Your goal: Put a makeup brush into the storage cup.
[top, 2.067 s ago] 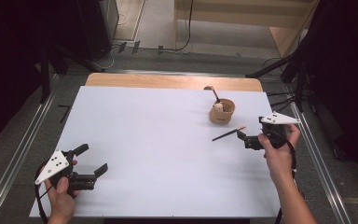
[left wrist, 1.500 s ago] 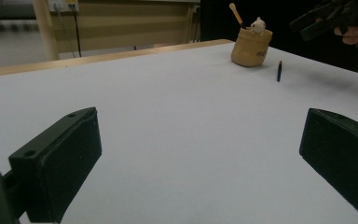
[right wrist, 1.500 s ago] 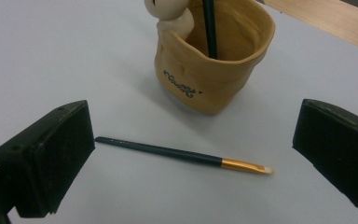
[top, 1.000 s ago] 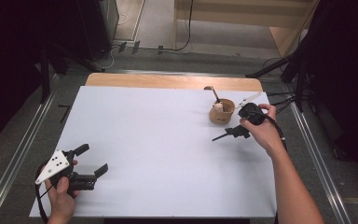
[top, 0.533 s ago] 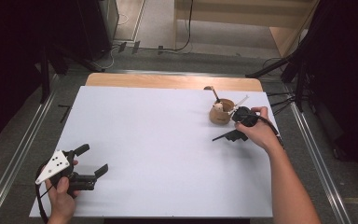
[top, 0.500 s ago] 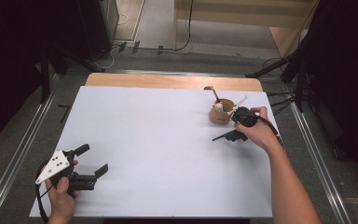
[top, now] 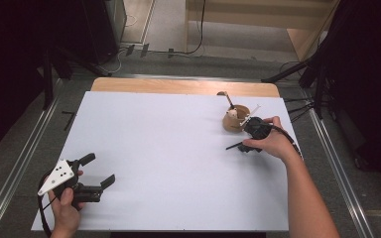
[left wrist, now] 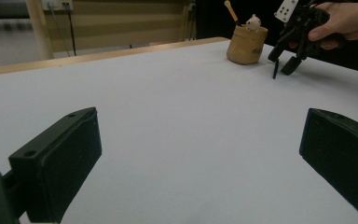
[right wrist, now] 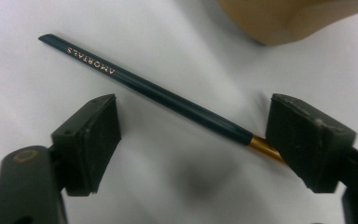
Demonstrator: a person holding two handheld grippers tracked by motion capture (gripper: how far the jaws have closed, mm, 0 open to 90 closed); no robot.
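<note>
White table (top: 178,148) stretches out under both of your claws, with a wooden strip along its far edge and a grey floor around it. Your right claw (right wrist: 193,140) points down at the table with its jaws spread wide and nothing held between them. A dark green pencil (right wrist: 144,88) lies flat on the table right in the gap between those jaws. It runs slanted across the gap, its gold end tucked under the jaw on the right side of the right gripper view, and its other end pokes out past the other jaw. Gold letters run along the pencil. Just past your right claw stands a small brown cup (top: 235,119) with a little white figure and a stick in it, near the pencil but not touching it. Your left claw (top: 99,171) sits well apart from all that, near your edge of the table. Its jaws are spread wide too, with only bare white table between them.
</note>
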